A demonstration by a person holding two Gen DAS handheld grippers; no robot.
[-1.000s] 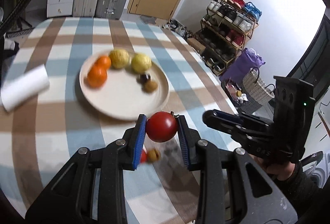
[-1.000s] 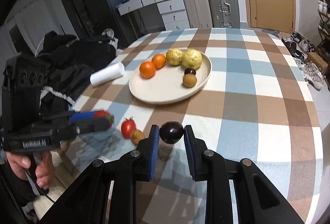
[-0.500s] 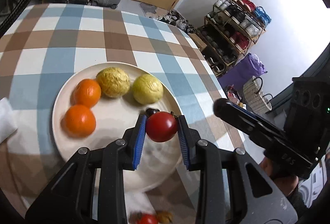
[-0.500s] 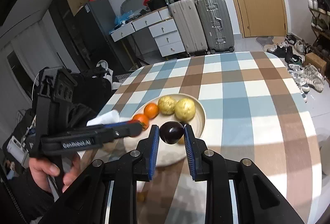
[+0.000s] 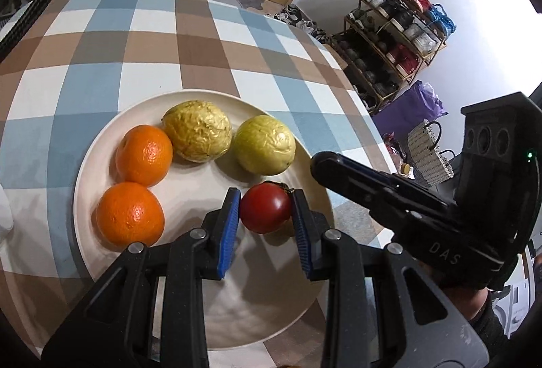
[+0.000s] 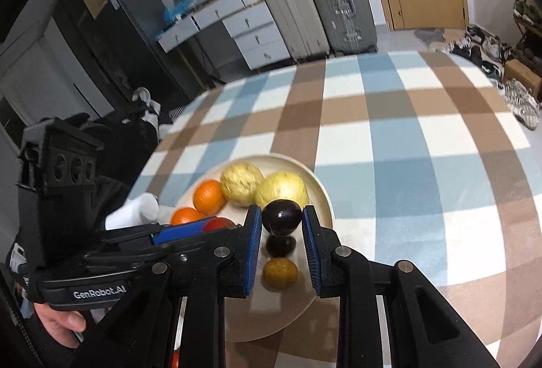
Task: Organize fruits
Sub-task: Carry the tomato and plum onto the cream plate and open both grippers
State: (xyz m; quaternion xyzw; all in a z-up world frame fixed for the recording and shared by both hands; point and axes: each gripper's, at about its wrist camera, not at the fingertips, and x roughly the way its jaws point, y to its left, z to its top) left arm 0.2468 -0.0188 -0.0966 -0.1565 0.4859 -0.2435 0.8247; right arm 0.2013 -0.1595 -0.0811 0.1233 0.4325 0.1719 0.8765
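My left gripper [image 5: 266,214] is shut on a red tomato [image 5: 266,211], low over the right part of a cream plate [image 5: 101,151]. On the plate lie two oranges [image 5: 144,154] [image 5: 130,214] and two yellow wrinkled fruits [image 5: 198,130] [image 5: 265,144]. My right gripper [image 6: 282,220] is shut on a dark purple round fruit [image 6: 282,217] above the same plate [image 6: 323,198]. Below it on the plate sit another dark fruit [image 6: 280,246] and a small brown fruit [image 6: 280,273]. The right gripper [image 5: 389,195] shows as a black body at the right of the left wrist view.
The plate rests on a round table with a checked brown, blue and white cloth [image 5: 152,39]. A white paper roll [image 6: 135,210] lies left of the plate. A hand [image 6: 61,322] holds the left gripper. Suitcases [image 6: 318,5] and a shoe rack [image 5: 396,39] stand beyond the table.
Both grippers have moved forward from the table's near edge to above the plate, each still holding its fruit. The plate now looks larger and closer, and the loose fruits near the edge have dropped out of view.
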